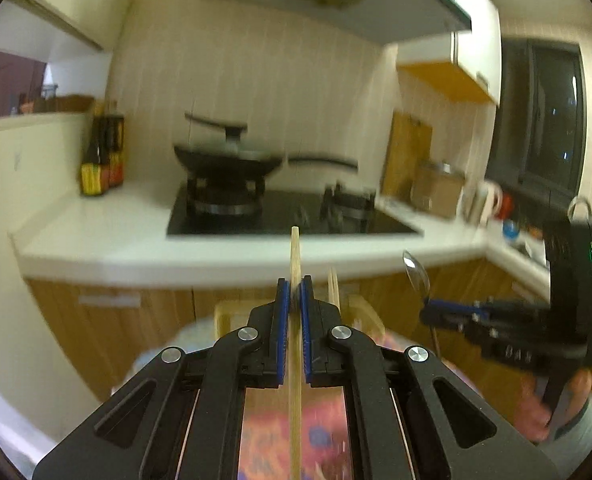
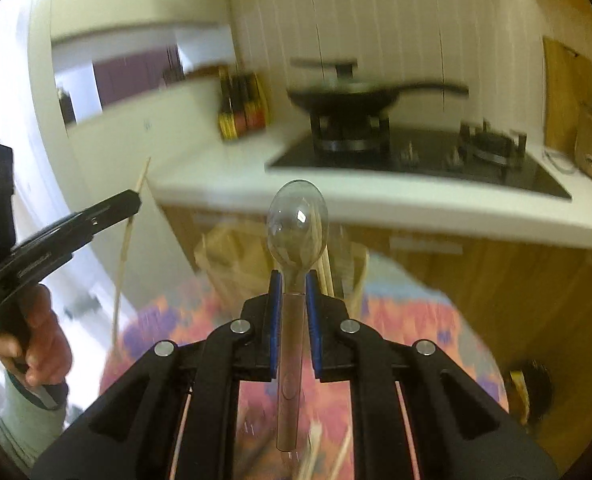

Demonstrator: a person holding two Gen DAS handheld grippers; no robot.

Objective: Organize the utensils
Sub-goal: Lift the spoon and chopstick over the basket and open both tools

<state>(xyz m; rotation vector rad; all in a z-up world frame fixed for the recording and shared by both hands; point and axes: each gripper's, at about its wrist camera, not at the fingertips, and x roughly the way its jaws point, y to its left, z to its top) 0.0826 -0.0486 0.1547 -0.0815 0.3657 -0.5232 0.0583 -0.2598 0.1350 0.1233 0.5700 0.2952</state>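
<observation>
Kitchen ahead: white counter (image 1: 108, 236), black hob, lidded wok (image 1: 226, 160) far centre, dark sauce bottles (image 1: 102, 152) far left; their yellow-red labels too blurred for me to read. My left gripper (image 1: 295, 300) pinches pale wooden chopstick (image 1: 295, 252), stick running straight forward between blue pads. My right gripper (image 2: 294, 292) clamps clear plastic spoon (image 2: 298, 224) by handle, bowl forward. Wooden holder (image 2: 232, 256) with more sticks sits just beyond, on patterned cloth (image 2: 408, 316).

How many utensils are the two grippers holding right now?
2. The left gripper is shut on a wooden chopstick; the right gripper is shut on a clear plastic spoon. More chopsticks stand in the holder below.
</observation>
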